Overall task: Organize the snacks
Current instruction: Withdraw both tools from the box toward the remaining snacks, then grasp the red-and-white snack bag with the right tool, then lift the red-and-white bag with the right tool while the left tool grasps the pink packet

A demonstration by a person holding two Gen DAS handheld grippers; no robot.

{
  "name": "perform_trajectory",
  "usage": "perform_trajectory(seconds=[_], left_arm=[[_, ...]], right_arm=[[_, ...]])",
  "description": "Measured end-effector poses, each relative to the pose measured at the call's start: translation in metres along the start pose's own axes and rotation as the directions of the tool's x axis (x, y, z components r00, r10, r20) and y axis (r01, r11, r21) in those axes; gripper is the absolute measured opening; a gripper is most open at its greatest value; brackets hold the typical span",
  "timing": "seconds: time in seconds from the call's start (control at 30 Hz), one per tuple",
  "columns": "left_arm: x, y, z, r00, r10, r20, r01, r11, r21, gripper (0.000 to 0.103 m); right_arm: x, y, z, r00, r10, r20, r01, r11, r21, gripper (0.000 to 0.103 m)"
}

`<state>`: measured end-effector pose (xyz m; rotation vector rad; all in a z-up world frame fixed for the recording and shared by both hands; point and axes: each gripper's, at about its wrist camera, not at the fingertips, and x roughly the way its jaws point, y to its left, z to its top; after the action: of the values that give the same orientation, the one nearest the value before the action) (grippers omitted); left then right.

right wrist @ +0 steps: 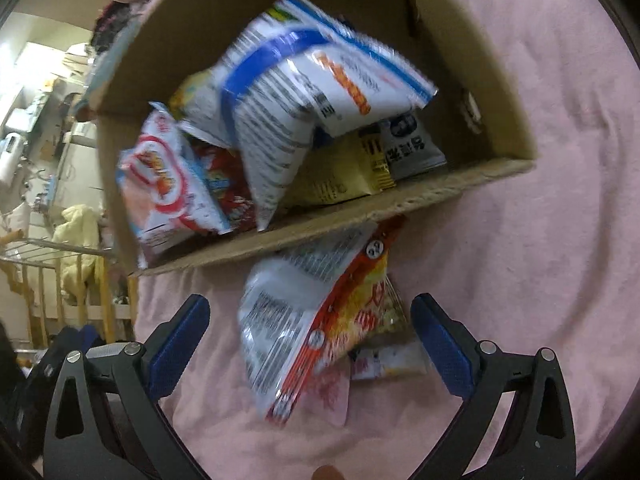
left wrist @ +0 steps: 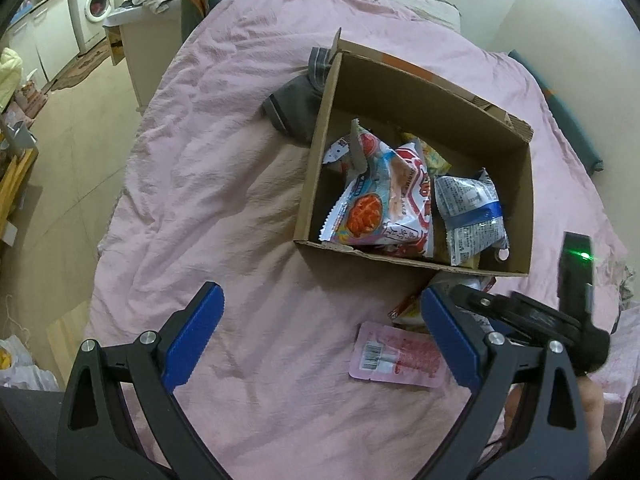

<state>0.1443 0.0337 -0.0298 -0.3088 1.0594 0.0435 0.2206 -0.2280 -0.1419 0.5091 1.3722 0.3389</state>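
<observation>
A cardboard box (left wrist: pixel 320 168) sits on the pink bedspread and holds several snack bags, among them a white and blue one (left wrist: pixel 468 208) and a red and white one (left wrist: pixel 380 204). My left gripper (left wrist: pixel 320 332) is open and empty, above the bedspread in front of the box. A flat pink packet (left wrist: pixel 396 356) lies by its right finger. My right gripper (right wrist: pixel 310 336) is open around a red, white and yellow snack bag (right wrist: pixel 312 324) that leans on the box's near wall (right wrist: pixel 360 212). A pink packet (right wrist: pixel 328 396) and a small pale packet (right wrist: pixel 388 360) lie under it.
A grey garment (left wrist: pixel 296 108) lies against the box's far left side. The bed's left edge drops to a tiled floor with cabinets and a washing machine (left wrist: pixel 96 4). A wooden rack with yellow cloth (right wrist: pixel 76 248) stands left of the bed in the right wrist view.
</observation>
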Motion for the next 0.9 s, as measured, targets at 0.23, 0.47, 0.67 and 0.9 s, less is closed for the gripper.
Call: perform_trajectory(seconds=[0.23, 0.47, 0.67, 0.9], left_arm=[[0.007, 0.008, -0.002, 0.999, 0.005, -0.032, -0.006, 1.0, -0.02, 0.098], [0.03, -0.014, -0.01, 0.992, -0.018, -0.125, 0.021, 0.999, 0.026, 0.098], [0.067, -0.043, -0.03, 0.964, -0.031, -0.265, 0.06, 0.993, 0.104, 0.098], [0.123, -0.076, -0.049, 0.925, 0.036, -0.377, 0.043, 0.979, 0.198, 0.098]], right_arm=[[-0.001, -0.011, -0.001, 0.999, 0.032, -0.034, -0.031, 0.999, 0.017, 0.05], [-0.039, -0.026, -0.016, 0.998, 0.06, 0.022, -0.06, 0.998, 0.01, 0.044], [-0.073, -0.053, -0.027, 0.994, 0.053, 0.092, -0.056, 0.998, 0.031, 0.044], [-0.089, -0.078, -0.031, 0.992, 0.048, 0.12, -0.054, 0.997, 0.049, 0.044]])
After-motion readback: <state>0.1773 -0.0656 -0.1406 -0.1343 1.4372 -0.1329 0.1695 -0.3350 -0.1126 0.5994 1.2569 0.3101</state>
